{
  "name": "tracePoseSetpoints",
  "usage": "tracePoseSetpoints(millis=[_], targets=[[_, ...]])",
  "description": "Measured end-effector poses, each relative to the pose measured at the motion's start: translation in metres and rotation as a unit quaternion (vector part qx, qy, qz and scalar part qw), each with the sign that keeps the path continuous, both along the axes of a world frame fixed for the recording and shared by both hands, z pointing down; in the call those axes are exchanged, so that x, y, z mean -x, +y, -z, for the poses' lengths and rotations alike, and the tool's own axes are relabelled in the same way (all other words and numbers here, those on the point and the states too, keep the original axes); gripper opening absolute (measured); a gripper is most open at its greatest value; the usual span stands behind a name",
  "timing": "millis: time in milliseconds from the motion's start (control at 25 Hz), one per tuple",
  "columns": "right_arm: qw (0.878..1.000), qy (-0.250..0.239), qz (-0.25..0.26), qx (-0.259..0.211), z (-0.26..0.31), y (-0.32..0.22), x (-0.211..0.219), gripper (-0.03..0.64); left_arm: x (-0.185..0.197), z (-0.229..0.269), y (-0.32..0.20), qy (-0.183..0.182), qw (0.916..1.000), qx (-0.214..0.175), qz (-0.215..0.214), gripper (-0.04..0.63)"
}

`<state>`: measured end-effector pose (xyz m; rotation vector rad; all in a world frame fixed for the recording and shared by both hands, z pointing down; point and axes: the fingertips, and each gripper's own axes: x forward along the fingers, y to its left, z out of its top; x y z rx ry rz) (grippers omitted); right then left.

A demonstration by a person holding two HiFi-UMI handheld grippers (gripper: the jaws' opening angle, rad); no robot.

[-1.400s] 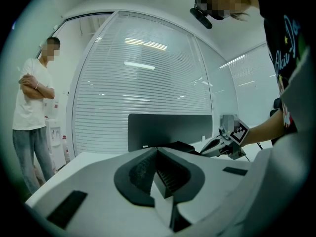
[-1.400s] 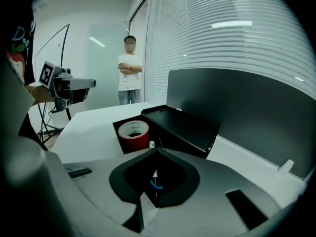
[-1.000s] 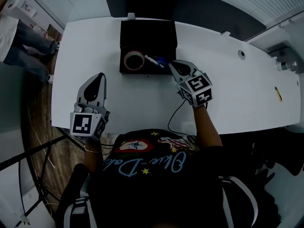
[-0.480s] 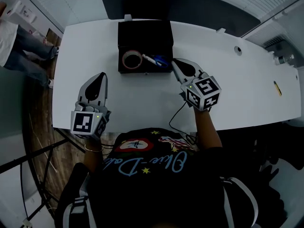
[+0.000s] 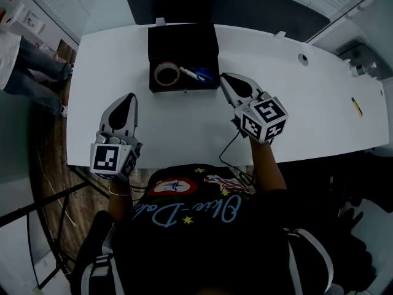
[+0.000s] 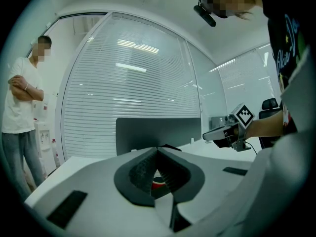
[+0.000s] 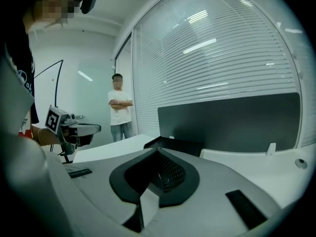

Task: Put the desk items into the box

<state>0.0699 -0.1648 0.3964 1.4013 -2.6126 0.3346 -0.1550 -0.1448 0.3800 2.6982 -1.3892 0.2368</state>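
An open black box stands at the far middle of the white desk. Inside it lie a roll of tape and a blue and white pen. My right gripper is shut and empty, its tip raised just off the box's right front corner. Nearer the desk's front left, my left gripper is also shut and empty, well short of the box. In the left gripper view the red tape shows through the gap behind the closed jaws. The right gripper view shows the box just ahead.
A dark screen stands behind the box. A small yellow item lies at the desk's far right. A black cable trails from the right gripper over the front edge. A person stands beyond the desk's left end.
My right gripper has lifted from over the box's right front part to just outside its right edge, staying shut. The left gripper has kept still.
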Motion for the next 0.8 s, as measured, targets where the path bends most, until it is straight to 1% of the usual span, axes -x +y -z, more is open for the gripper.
tracePoseSetpoints(millis=[120, 400, 560, 800], targets=[[1.0, 0.0, -0.001, 0.0, -0.0003, 0.0022, -0.0007, 0.002, 0.0003, -0.002, 0.0019, 0.0, 1.0, 0.003, 0.001, -0.005], [1.0, -0.002, -0.003, -0.002, 0.0009, 0.0009, 0.0002, 0.002, 0.0001, 0.0023, 0.0007, 0.003, 0.9999, -0.01, -0.002, -0.005], [1.0, -0.004, 0.001, -0.004, 0.003, 0.0041, -0.0009, 0.002, 0.0008, 0.0011, 0.0057, 0.001, 1.0, -0.005, 0.004, -0.005], [1.0, -0.007, 0.004, -0.005, 0.0048, 0.0051, 0.0, 0.002, -0.0007, 0.0039, 0.0081, 0.002, 0.9999, -0.011, 0.005, -0.005]])
